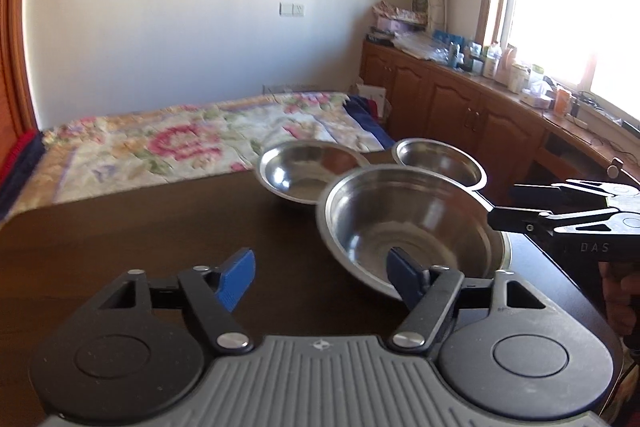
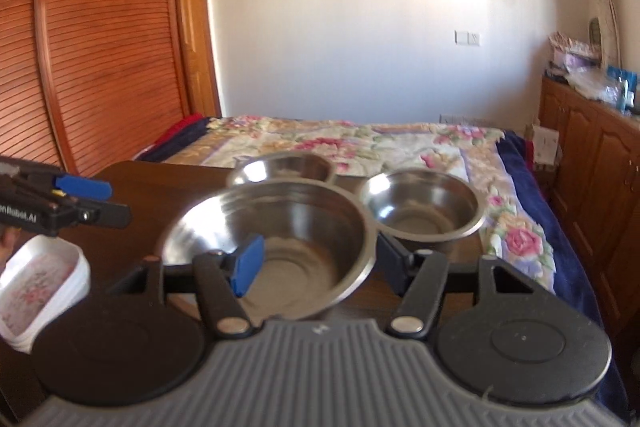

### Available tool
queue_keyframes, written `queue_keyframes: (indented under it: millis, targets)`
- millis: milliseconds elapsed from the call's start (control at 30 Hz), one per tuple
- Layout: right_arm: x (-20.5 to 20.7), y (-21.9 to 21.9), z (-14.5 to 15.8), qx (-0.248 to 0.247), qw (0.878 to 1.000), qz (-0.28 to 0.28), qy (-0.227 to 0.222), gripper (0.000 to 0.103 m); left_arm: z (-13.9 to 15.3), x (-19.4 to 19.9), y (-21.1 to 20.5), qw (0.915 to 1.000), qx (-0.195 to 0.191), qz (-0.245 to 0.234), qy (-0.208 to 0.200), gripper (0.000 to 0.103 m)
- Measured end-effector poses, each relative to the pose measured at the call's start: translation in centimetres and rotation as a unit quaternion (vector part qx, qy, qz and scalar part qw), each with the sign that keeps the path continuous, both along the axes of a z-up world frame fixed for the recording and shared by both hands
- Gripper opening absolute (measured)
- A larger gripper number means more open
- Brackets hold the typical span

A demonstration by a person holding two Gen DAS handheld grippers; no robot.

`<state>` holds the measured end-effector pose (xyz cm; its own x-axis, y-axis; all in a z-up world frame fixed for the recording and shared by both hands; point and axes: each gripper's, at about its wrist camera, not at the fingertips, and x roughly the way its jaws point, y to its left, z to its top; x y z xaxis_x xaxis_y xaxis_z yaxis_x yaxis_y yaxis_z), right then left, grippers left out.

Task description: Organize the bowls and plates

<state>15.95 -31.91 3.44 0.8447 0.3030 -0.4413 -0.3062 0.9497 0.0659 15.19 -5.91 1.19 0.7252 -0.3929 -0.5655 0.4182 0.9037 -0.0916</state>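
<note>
1. Big bowl (image 1: 412, 227) sat on dark table (image 1: 140, 227), two smaller bowls (image 1: 308, 171) just behind it.
2. Left gripper (image 1: 322, 277) released, bowl's near rim at its right finger.
3. Right gripper (image 2: 320, 263) released, straddling bowl's near rim.

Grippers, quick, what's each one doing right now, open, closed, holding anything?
Left gripper: open, holding nothing, near the rim of the large steel bowl.
Right gripper: open, holding nothing, jaws either side of the same bowl's near rim.

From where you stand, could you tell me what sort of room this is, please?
Most likely a bedroom at home: a bed with a floral quilt, a louvred wooden wardrobe, and steel bowls on a dark table.
</note>
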Motion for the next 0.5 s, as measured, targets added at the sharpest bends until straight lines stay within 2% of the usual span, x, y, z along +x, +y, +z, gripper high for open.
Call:
queue_keyframes:
  millis: [33,133,500]
  targets:
    - [0.3,-0.2,-0.2,0.001,1.0,0.001,0.004,0.063,-0.3,0.2,-0.5,1.0,-0.002,-0.002,0.007,0.063]
    - [1.1,-0.7,-0.7,0.007,1.0,-0.003,0.017,0.063,-0.8,1.1,-1.4,0.9998,-0.003,-0.003,0.021,0.058]
    - [3.5,-1.9,-1.8,0.042,0.997,0.007,0.059,0.063,-2.2,3.6,-2.2,0.9981,-0.018,0.008,0.059,0.056]
